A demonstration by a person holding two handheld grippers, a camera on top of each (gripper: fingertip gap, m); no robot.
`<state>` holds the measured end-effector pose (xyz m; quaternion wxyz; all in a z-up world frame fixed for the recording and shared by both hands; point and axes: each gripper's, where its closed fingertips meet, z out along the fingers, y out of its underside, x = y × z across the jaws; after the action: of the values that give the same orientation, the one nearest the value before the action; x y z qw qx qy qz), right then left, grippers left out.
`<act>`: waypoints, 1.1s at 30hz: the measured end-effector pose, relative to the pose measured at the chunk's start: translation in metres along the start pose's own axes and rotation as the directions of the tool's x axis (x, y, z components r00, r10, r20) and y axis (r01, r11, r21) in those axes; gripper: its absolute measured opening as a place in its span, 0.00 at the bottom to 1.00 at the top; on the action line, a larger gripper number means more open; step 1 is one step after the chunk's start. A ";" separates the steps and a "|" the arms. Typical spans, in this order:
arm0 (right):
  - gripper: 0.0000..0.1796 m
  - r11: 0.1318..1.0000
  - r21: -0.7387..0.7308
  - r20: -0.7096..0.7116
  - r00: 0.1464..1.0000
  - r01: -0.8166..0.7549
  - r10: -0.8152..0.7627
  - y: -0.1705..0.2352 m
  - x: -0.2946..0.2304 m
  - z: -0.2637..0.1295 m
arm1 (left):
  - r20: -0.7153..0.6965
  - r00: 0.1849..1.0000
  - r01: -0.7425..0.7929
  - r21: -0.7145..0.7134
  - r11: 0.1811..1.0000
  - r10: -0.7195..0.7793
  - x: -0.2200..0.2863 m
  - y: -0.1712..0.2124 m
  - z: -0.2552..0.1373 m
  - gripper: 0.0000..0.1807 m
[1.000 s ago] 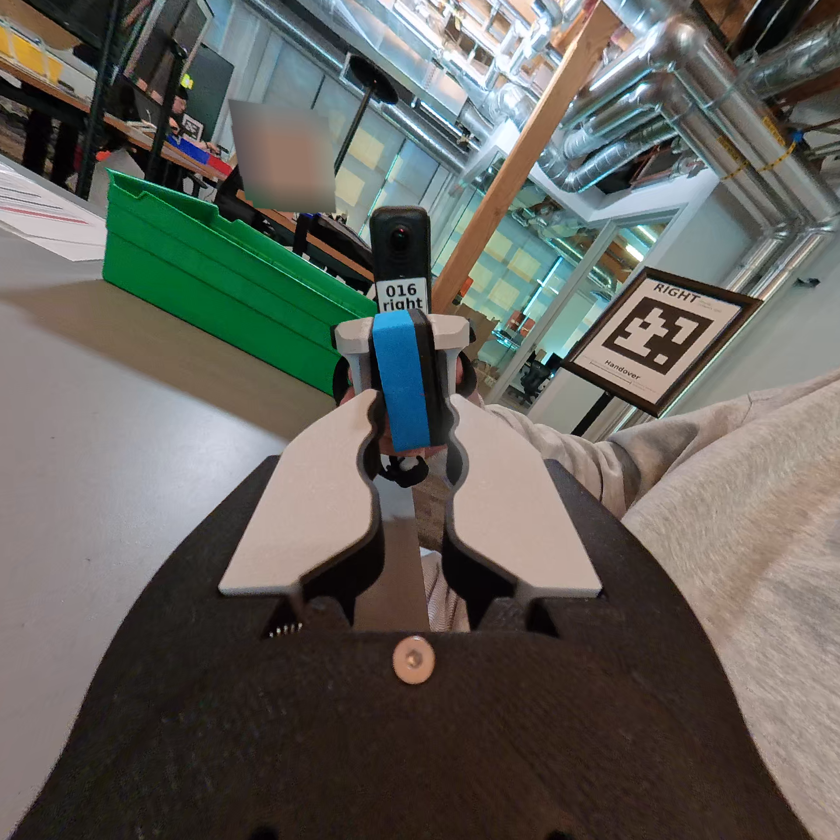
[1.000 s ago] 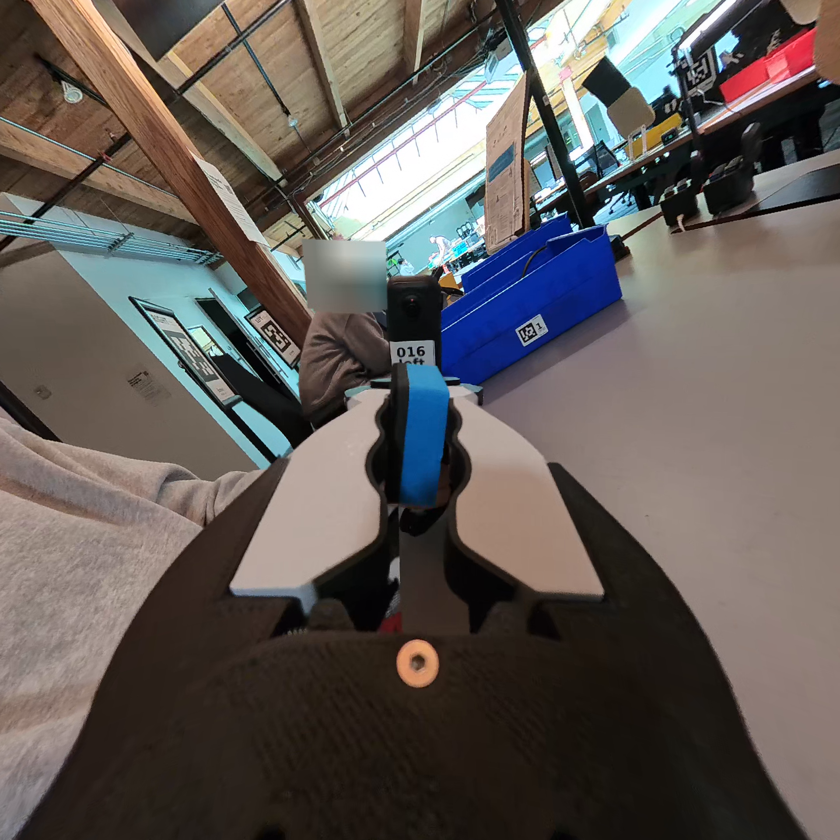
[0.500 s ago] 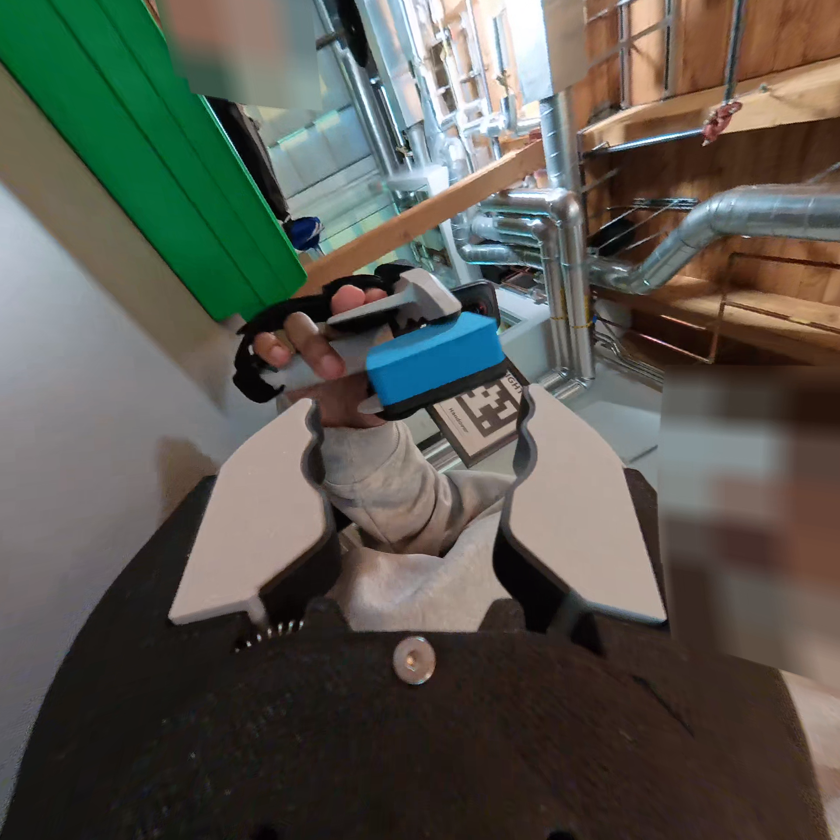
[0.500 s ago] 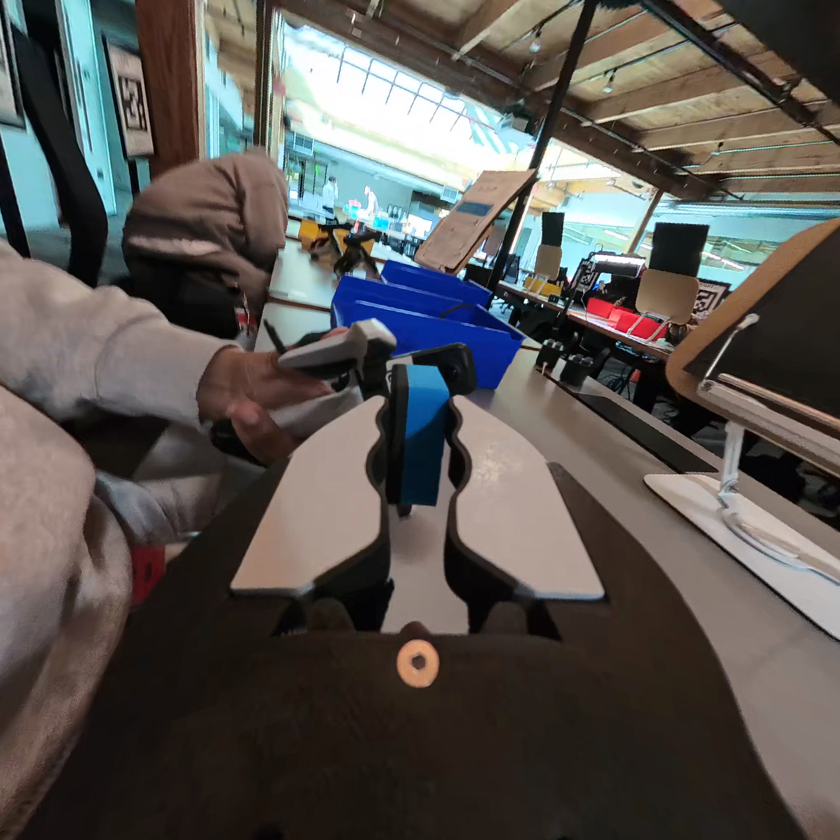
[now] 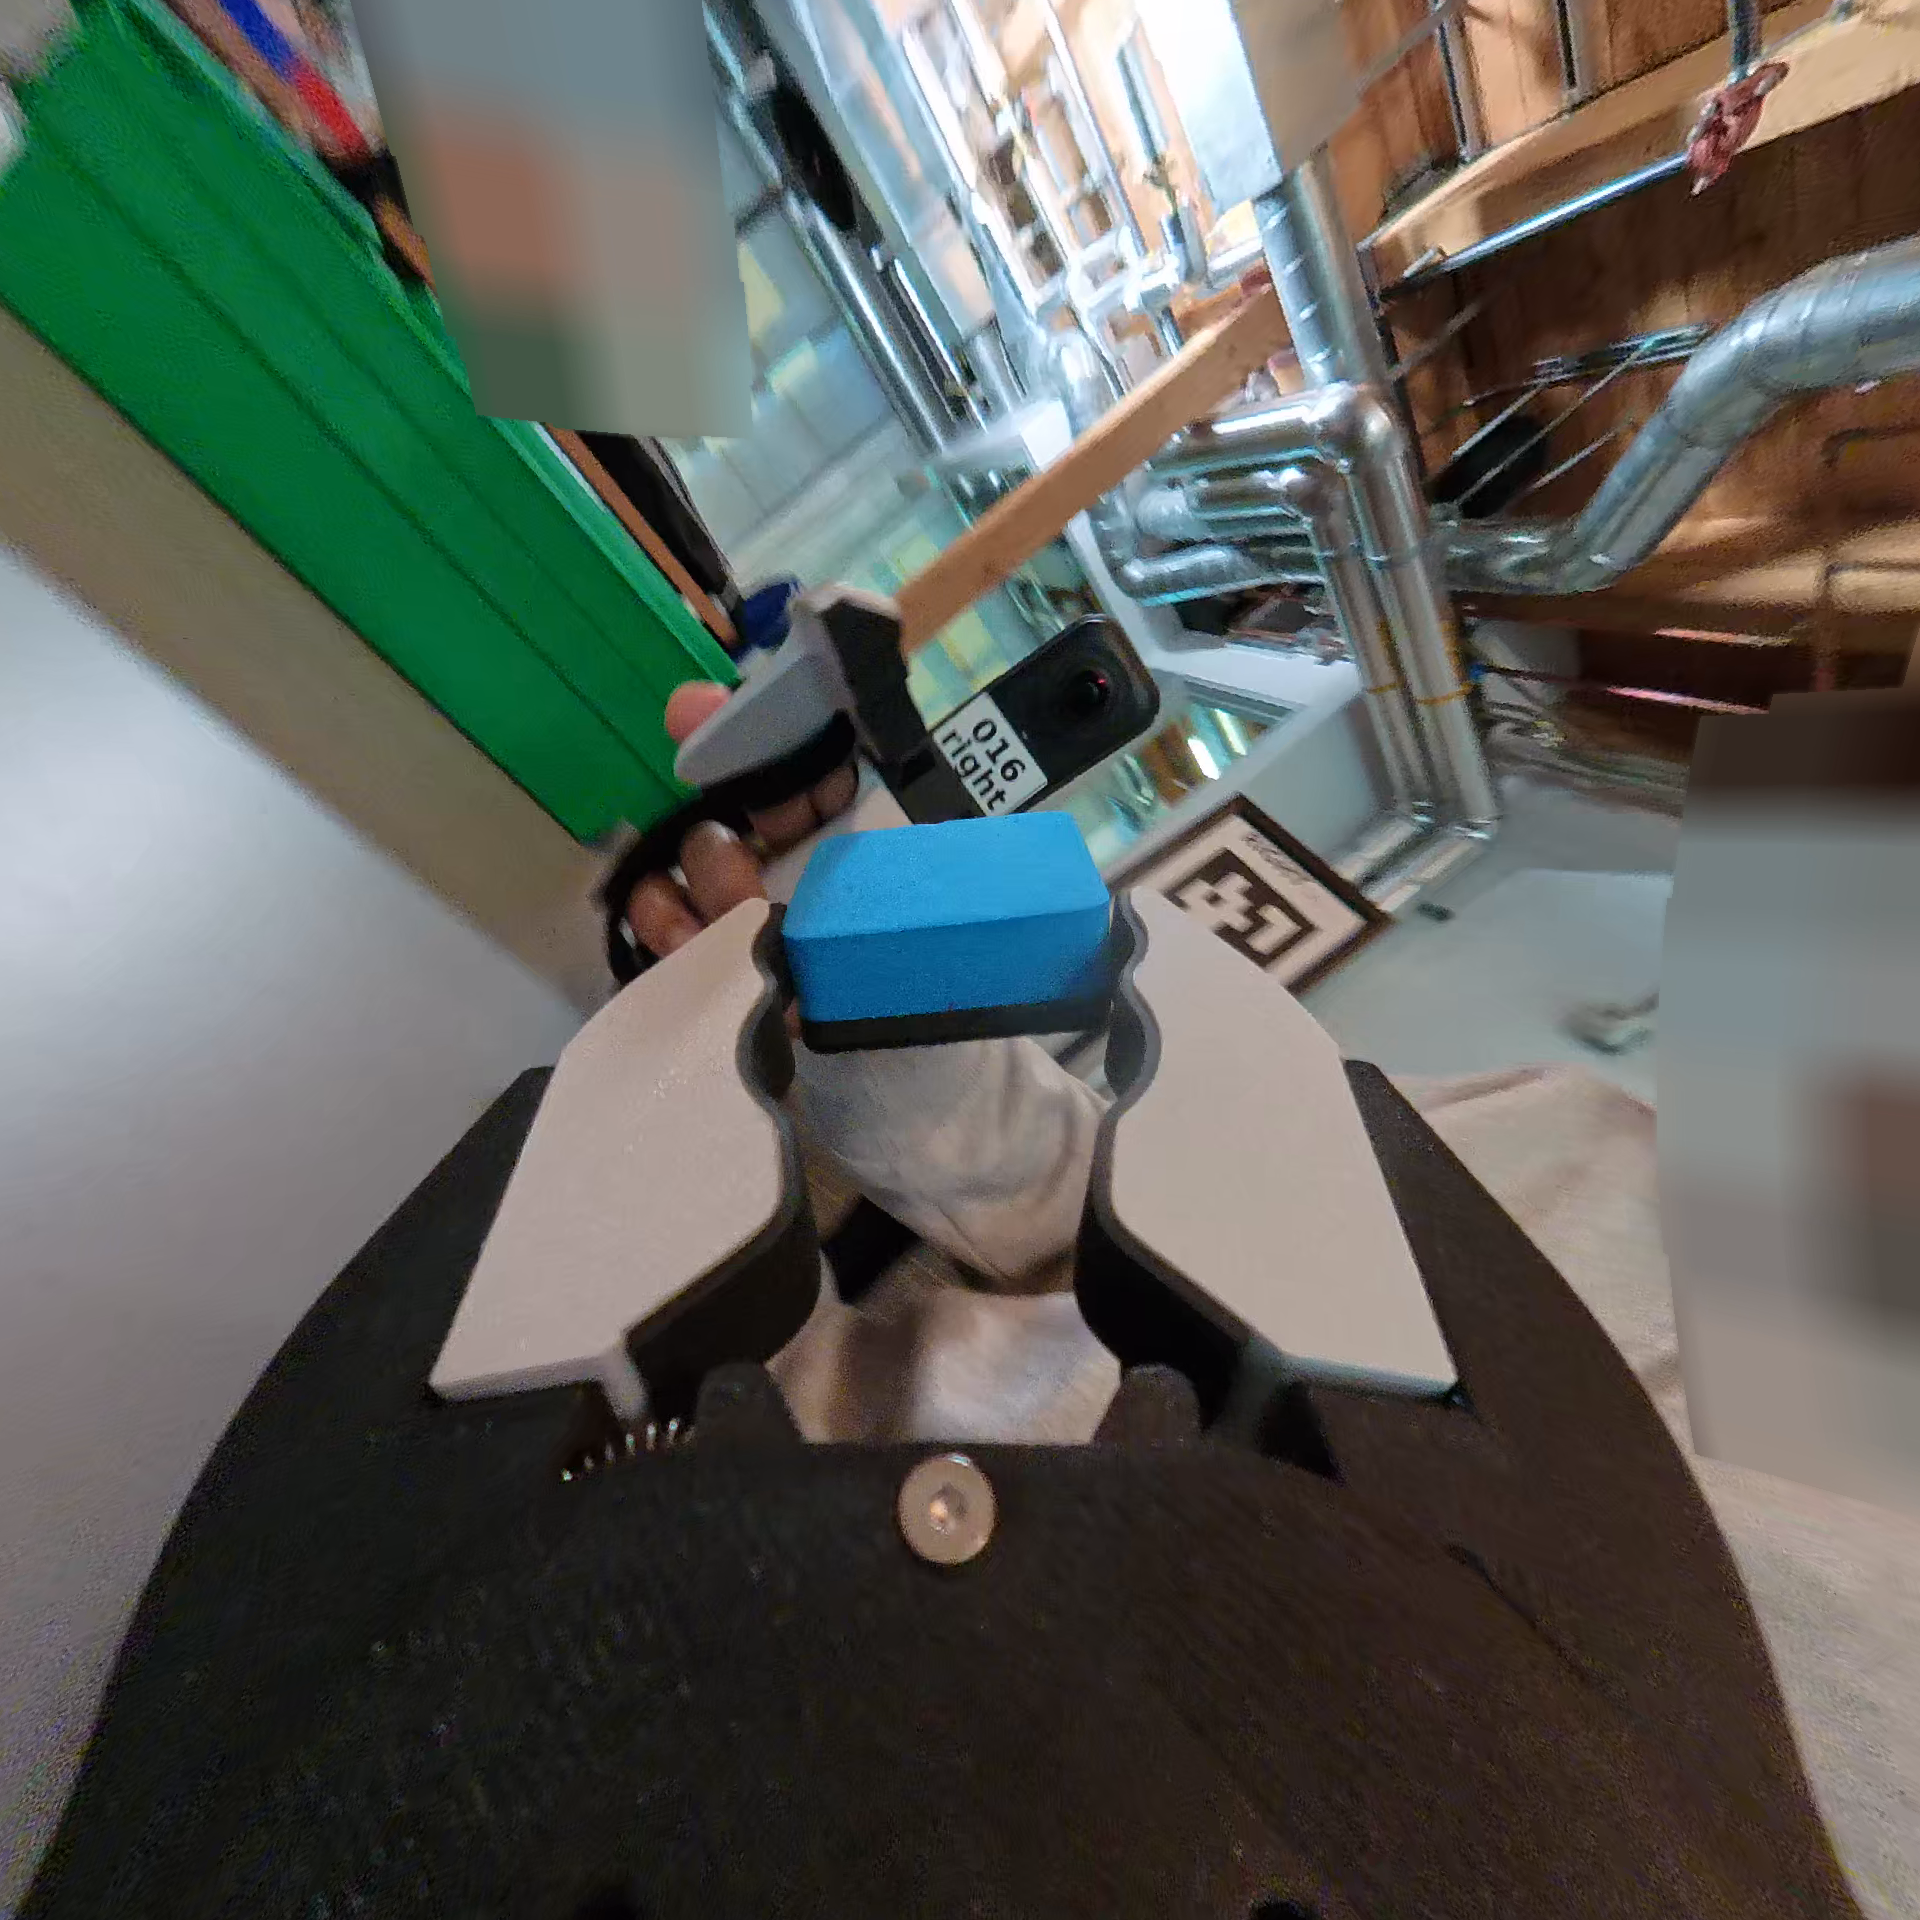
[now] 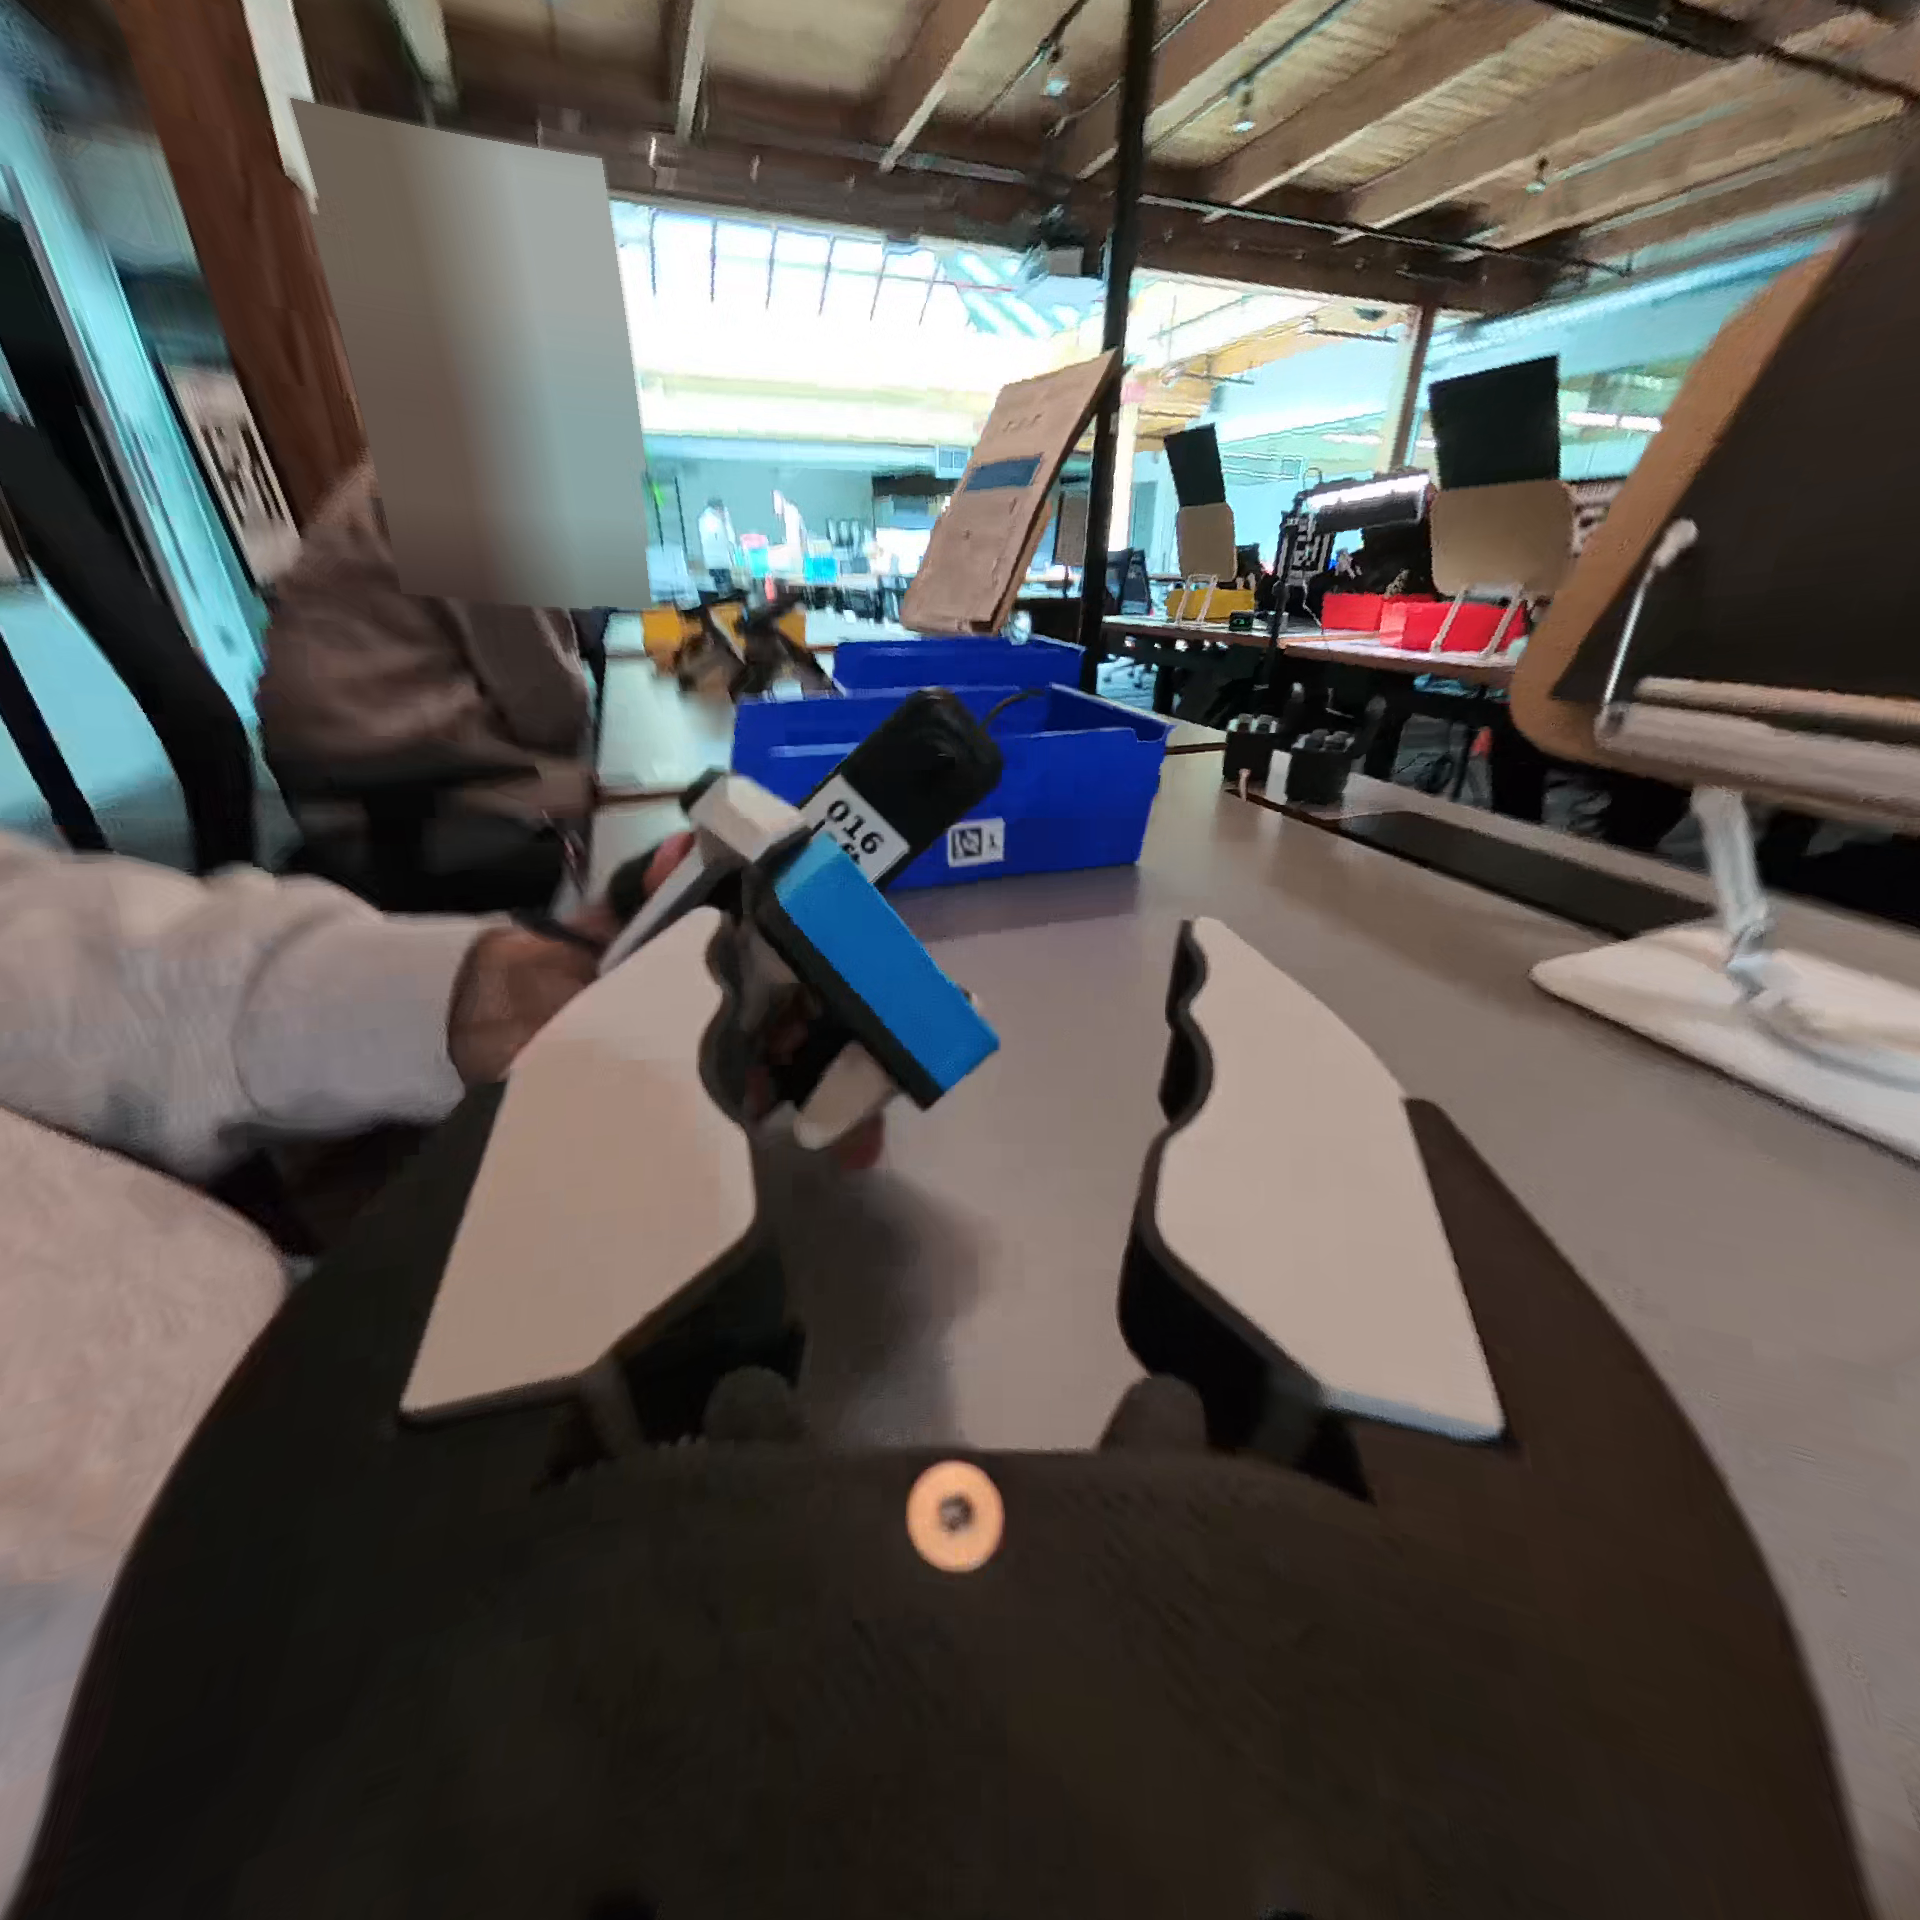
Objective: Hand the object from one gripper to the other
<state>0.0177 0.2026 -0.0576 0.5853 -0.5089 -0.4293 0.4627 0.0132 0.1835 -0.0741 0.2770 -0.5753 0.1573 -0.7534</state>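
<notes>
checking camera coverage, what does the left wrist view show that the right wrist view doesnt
Only the left wrist view: a green bin, a framed marker board and metal pipes. Only the right wrist view: blue bins, a tilted stand and the right hand-held gripper open, holding nothing. Both: the blue block clamped in the left hand-held gripper.

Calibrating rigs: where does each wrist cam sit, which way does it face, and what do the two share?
Left wrist: on the left gripper, looking along its fingers, rolled, toward pipes; block clamped at the tips, right gripper and green bin beyond; right hand and right sleeve show.
Right wrist: on the open right gripper, looking across the table to a blue bin; left sleeve shows.
Shared: the block; each sees the other gripper.
</notes>
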 end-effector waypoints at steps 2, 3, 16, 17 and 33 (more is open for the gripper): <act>0.44 0.982 0.067 0.015 0.984 -0.175 0.175 -0.008 0.007 -0.005 | 0.056 0.987 -0.154 0.075 0.985 0.150 0.002 -0.012 -0.004 0.32; 0.43 0.961 0.095 0.039 0.966 -0.260 0.257 -0.012 0.009 -0.007 | 0.082 0.973 -0.222 0.101 0.970 0.214 0.004 -0.018 -0.007 0.32; 0.37 0.868 -0.013 0.156 0.856 -0.497 0.493 0.003 -0.006 0.002 | 0.148 0.866 -0.484 0.004 0.875 0.478 0.008 -0.009 -0.002 0.32; 0.36 0.868 -0.024 0.162 0.855 -0.496 0.493 0.005 -0.008 0.003 | 0.146 0.865 -0.485 -0.005 0.875 0.480 0.008 -0.008 -0.001 0.32; 0.29 0.926 -0.012 0.122 0.918 -0.378 0.377 -0.001 -0.010 0.002 | 0.138 0.891 -0.437 0.014 0.899 0.431 0.008 -0.008 0.002 0.37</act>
<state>0.0143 0.1935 -0.0565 0.4609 -0.5496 -0.3554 0.5994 0.0115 0.1852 -0.0633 0.4609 -0.5676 0.2463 -0.6362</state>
